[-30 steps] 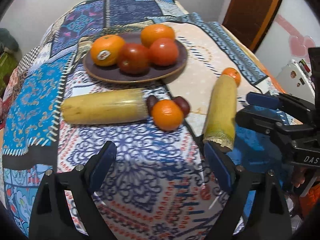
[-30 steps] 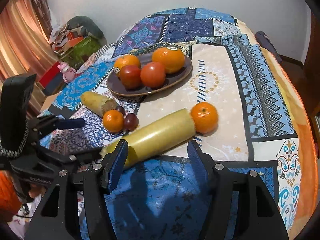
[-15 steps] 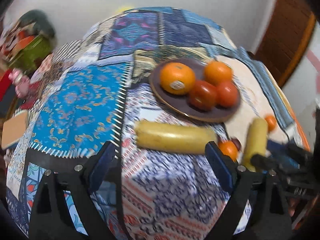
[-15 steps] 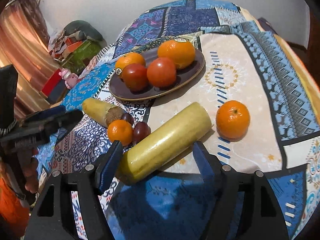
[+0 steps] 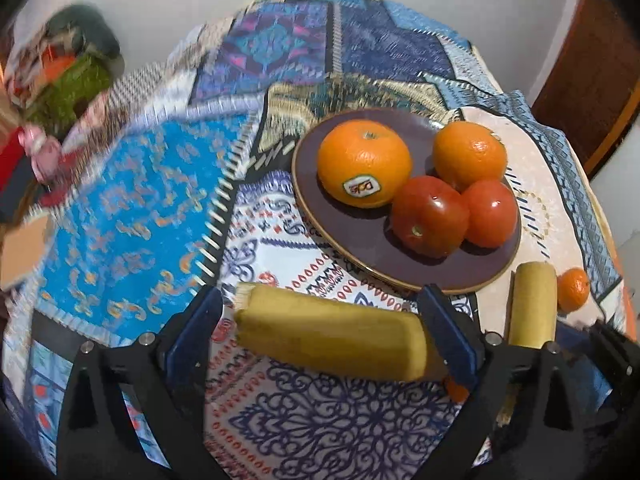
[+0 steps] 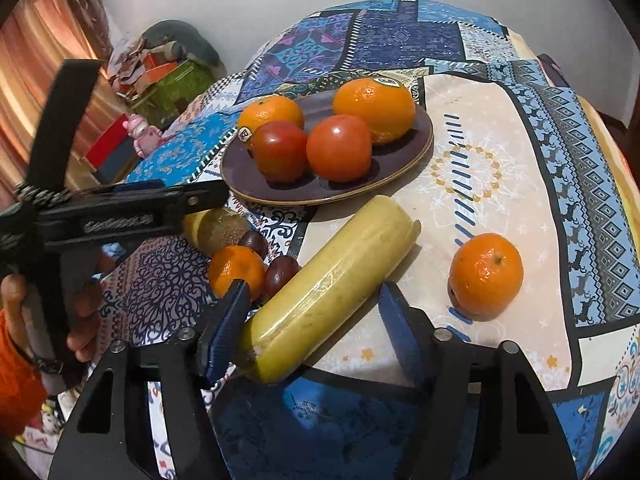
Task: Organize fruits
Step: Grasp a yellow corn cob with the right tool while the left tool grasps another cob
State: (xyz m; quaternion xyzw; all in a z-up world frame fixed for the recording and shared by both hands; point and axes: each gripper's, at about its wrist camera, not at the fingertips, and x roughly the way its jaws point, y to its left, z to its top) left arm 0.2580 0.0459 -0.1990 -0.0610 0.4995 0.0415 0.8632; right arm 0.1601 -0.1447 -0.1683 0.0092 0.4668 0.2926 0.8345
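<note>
A dark plate (image 5: 356, 240) (image 6: 240, 168) holds two oranges and two tomatoes. One yellow banana-like fruit (image 5: 332, 336) lies crosswise between the open jaws of my left gripper (image 5: 320, 332); I cannot tell if the pads touch it. A second one (image 6: 328, 288) (image 5: 532, 304) lies with its near end between the open jaws of my right gripper (image 6: 316, 320). A small mandarin (image 6: 236, 270) and two dark plums (image 6: 280, 272) sit between the two long fruits. Another mandarin (image 6: 486, 274) (image 5: 574, 288) lies alone to the right.
A patchwork cloth (image 5: 132, 216) covers the rounded table, which drops off on all sides. Clutter and a pink toy (image 6: 140, 132) stand on the floor at the left. A brown door (image 5: 592, 80) is at the right.
My left gripper swung left and moved in around the left long fruit. My right gripper moved forward, so the right long fruit's end sits between its jaws.
</note>
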